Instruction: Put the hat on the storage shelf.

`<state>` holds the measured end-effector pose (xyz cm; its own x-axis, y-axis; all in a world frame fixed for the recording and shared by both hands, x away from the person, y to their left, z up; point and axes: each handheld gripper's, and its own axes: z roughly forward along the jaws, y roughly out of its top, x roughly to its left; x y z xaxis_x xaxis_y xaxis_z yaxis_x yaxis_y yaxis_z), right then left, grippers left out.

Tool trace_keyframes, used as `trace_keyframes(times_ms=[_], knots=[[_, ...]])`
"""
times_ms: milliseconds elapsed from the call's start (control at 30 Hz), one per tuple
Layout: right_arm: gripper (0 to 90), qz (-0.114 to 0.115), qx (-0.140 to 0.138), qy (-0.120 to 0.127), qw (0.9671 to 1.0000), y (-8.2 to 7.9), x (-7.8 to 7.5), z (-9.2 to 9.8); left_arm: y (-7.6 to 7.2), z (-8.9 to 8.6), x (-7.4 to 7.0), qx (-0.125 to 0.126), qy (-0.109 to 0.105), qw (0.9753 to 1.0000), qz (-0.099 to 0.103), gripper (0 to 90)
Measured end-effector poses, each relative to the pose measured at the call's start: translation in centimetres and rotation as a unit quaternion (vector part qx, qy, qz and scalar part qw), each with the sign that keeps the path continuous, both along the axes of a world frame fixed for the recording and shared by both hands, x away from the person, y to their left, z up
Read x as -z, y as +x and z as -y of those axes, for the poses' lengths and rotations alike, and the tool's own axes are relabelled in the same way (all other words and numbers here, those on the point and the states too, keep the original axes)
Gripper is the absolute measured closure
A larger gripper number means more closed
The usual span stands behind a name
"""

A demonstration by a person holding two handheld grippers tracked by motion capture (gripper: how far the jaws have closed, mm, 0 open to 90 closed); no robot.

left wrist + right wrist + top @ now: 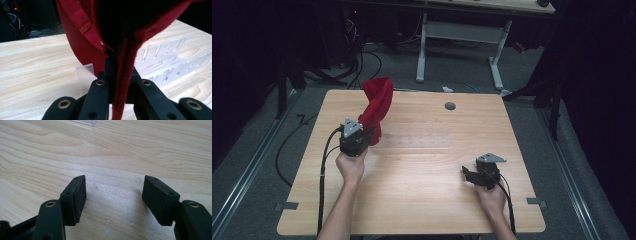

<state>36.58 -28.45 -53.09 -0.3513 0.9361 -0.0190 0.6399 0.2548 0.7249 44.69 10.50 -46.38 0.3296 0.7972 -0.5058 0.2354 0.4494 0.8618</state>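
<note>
We see a pale wooden table from above, with a person's two forearms coming in from the near edge, each hand holding a gripper. The left gripper sits at the table's left side, toward the far half, and its jaws are clenched on a red cloth. The cloth is lifted off the table and rises above the gripper in a twisted column, its top reaching past the far edge in the high view. In the left gripper view the cloth fills the upper frame, a hemmed edge running down between the closed jaws of the left gripper. A small orange tag is sewn to one fold; it carries writing, but we cannot read it.

Behind the cloth a clear plastic rack with upright slotted dividers stands on the table; in the high view it shows as a faint strip just right of the left gripper.

The right gripper rests low over the near right part of the table, well apart from the cloth. In its own view the right gripper is released, jaws spread wide over bare wood with nothing between them.

A small grey round cap is set into the tabletop near the far edge.
</note>
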Motion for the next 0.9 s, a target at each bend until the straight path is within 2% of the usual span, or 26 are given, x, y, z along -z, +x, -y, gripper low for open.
trace_keyframes(times_ms=[233,500,667,767,833,900], knots=[[36.2,0.0,0.0,-0.001,1.0,0.0,0.0,0.0,-0.2,-0.1,0.4,0.004,-0.005,1.0,-0.006,84.0],[36.2,0.0,0.0,0.0,1.0,0.0,0.0,0.0,-0.8,-0.5,0.7,0.009,-0.011,0.9995,-0.029,81.9],[36.2,0.0,0.0,0.0,1.0,0.0,0.0,0.0,-1.1,-0.6,0.6,0.008,-0.015,0.9993,-0.034,78.3],[36.2,0.0,0.0,0.0,1.0,0.0,0.0,0.0,-1.3,-0.7,0.6,0.009,-0.011,0.9993,-0.035,71.9],[36.2,0.0,0.0,0.0,1.0,0.0,0.0,0.0,-1.5,-0.8,0.6,0.01,-0.011,0.9993,-0.035,64.3],[36.2,0.0,0.0,0.0,1.0,0.0,0.0,0.0,-1.7,-0.7,0.6,0.012,0.002,0.9995,-0.028,57.0]])
